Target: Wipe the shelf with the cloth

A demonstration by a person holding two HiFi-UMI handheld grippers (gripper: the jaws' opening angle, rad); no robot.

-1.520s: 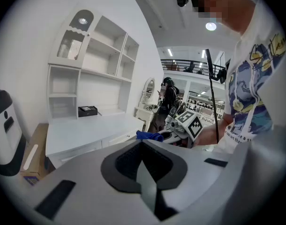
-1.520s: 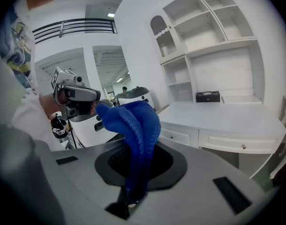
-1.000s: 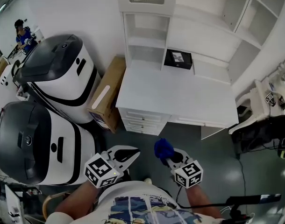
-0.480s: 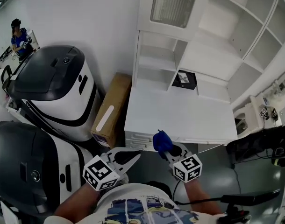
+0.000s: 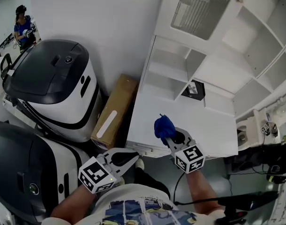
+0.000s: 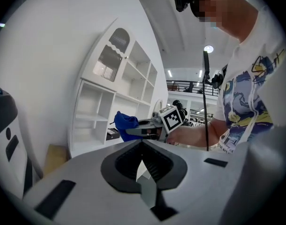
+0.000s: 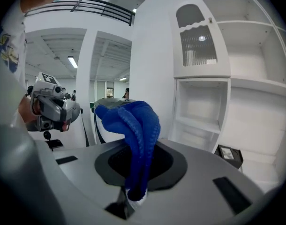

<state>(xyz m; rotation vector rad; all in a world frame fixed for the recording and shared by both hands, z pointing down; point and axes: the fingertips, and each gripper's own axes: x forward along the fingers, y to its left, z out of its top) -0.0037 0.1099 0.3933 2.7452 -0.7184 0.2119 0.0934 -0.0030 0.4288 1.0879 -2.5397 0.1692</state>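
A blue cloth (image 5: 163,125) bunches up from my right gripper (image 5: 167,135), which is shut on it over the front edge of the white desk top (image 5: 199,125). In the right gripper view the cloth (image 7: 135,130) rises from the clamped jaws of the right gripper (image 7: 132,197), facing the white shelf unit (image 7: 204,121). The shelf unit (image 5: 173,74) has open compartments under a glass-fronted cabinet. My left gripper (image 5: 135,156) is shut and holds nothing, low at the left of the desk over the floor. The left gripper (image 6: 142,146) looks toward the cloth (image 6: 124,123).
A small black box (image 5: 193,90) stands at the back of the desk top. A cardboard carton (image 5: 113,110) leans beside the desk's left side. Two large white-and-black machines (image 5: 54,86) (image 5: 21,172) fill the left. Cables and equipment (image 5: 265,168) sit right. A person (image 5: 21,25) stands far back left.
The view has closed in on the shelf unit. My right gripper with the cloth has moved forward from above the floor to above the desk's front edge. The left gripper stayed low.
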